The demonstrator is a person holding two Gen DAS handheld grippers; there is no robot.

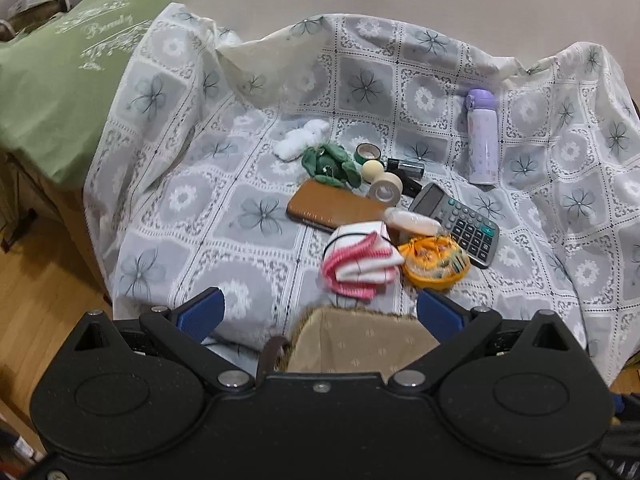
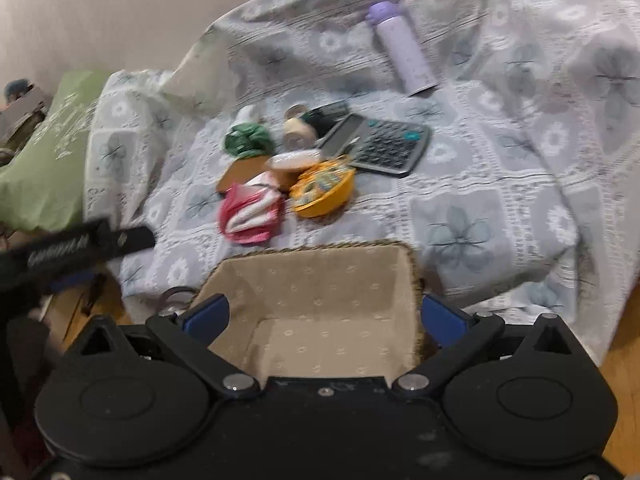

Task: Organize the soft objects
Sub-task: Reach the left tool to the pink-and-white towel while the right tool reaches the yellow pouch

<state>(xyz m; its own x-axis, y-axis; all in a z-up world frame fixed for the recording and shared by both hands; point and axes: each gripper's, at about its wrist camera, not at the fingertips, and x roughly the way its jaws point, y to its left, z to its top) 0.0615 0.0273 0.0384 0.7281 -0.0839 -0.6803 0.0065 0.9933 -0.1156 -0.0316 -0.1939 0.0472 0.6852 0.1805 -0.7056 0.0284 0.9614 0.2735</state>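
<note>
A pink-and-white folded cloth [image 1: 360,264] [image 2: 250,212] lies on the flower-patterned sheet. Behind it sit a green plush toy [image 1: 330,162] [image 2: 248,140] and a white fluffy toy [image 1: 300,140]. A beige lined basket [image 1: 360,340] [image 2: 320,312] stands at the near edge, nothing inside it. My left gripper [image 1: 320,314] hovers open over the basket's near side. My right gripper [image 2: 324,318] hangs open above the basket too. Neither holds anything. The left tool's black body [image 2: 80,248] shows at the left of the right wrist view.
Among the soft things lie a brown notebook [image 1: 332,208], tape rolls [image 1: 384,190], a calculator [image 1: 460,224] [image 2: 380,144], an orange round case [image 1: 434,264] [image 2: 322,190] and a lilac bottle [image 1: 482,138] [image 2: 402,48]. A green pillow [image 1: 60,80] lies left. Wooden floor [image 1: 40,288] runs below.
</note>
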